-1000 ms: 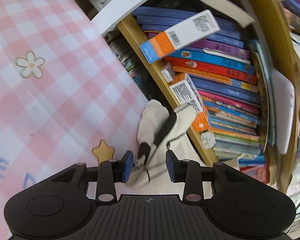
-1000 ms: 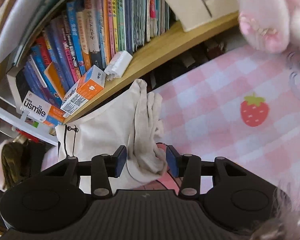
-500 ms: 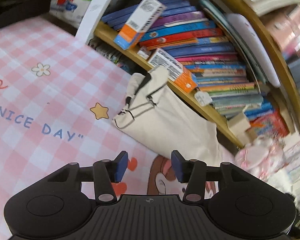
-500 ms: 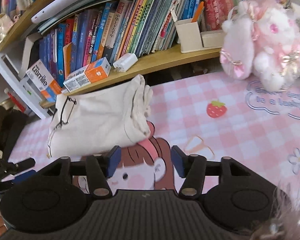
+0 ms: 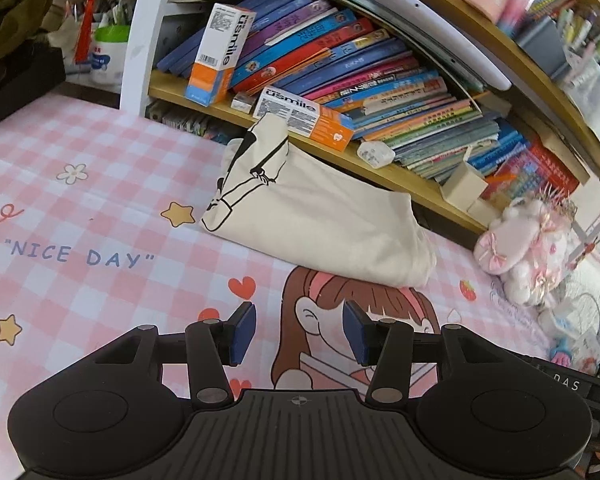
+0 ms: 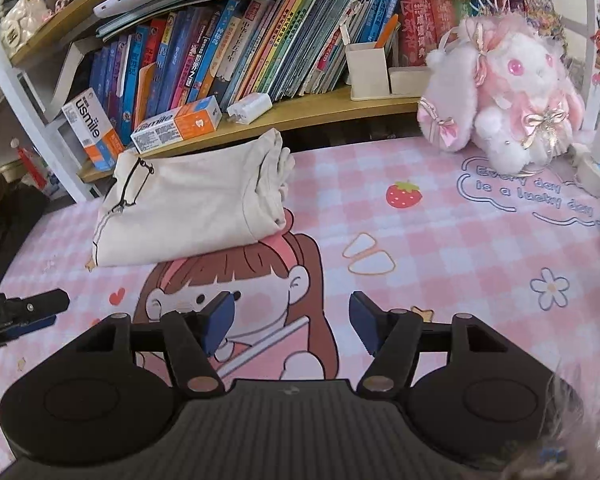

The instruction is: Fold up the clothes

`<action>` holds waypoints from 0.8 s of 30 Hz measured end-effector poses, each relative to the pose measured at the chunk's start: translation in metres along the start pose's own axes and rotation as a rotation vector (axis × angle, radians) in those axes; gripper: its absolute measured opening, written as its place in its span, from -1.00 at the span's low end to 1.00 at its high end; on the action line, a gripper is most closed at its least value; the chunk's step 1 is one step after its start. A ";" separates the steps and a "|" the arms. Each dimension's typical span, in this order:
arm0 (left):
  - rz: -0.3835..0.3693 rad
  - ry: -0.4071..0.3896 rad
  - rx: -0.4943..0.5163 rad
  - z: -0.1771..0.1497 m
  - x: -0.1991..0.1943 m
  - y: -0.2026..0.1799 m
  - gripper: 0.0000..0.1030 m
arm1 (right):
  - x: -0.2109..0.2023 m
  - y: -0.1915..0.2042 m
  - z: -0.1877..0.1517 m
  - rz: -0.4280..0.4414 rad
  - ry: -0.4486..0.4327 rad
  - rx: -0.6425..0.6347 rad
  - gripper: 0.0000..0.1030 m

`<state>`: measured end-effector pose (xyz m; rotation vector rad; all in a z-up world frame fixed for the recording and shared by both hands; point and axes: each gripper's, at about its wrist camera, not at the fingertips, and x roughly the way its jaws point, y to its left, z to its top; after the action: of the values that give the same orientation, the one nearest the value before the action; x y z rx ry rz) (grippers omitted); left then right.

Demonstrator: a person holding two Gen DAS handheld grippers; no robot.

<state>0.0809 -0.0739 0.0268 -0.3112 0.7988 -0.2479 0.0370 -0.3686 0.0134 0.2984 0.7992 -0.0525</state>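
1. Currently the cream garment (image 6: 188, 208) lies folded in a compact bundle on the pink checked mat (image 6: 440, 240), its far edge against the bookshelf ledge (image 6: 320, 110).
2. Left gripper (image 5: 299, 334) and right gripper (image 6: 288, 322) hang over the mat, jaws apart, holding nothing.
3. Risk: the loose layered end (image 6: 276, 176) could slump open if nudged.
4. Risk: the toothpaste box (image 6: 178, 124) just above could be knocked down.

Cream garment (image 6: 188, 208), folded, on mat nr shelf, maybe sweatshirt
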 end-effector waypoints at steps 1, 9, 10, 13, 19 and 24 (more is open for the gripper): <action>0.001 0.002 0.004 -0.002 -0.001 -0.001 -0.03 | -0.001 0.001 -0.002 -0.004 0.000 -0.009 0.25; 0.032 0.018 0.027 -0.015 -0.002 -0.005 0.08 | -0.007 0.009 -0.015 -0.034 0.005 -0.067 0.36; 0.039 0.014 0.034 -0.016 -0.003 -0.006 0.16 | -0.007 0.010 -0.016 -0.036 0.005 -0.071 0.37; 0.063 -0.003 0.058 -0.019 -0.005 -0.008 0.32 | -0.008 0.012 -0.019 -0.047 0.006 -0.082 0.47; 0.093 -0.012 0.092 -0.023 -0.007 -0.010 0.55 | -0.010 0.017 -0.024 -0.067 -0.005 -0.096 0.66; 0.107 -0.008 0.106 -0.025 -0.007 -0.009 0.58 | -0.010 0.020 -0.026 -0.089 -0.012 -0.117 0.72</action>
<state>0.0567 -0.0848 0.0180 -0.1689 0.7889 -0.1881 0.0150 -0.3427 0.0085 0.1520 0.8001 -0.0912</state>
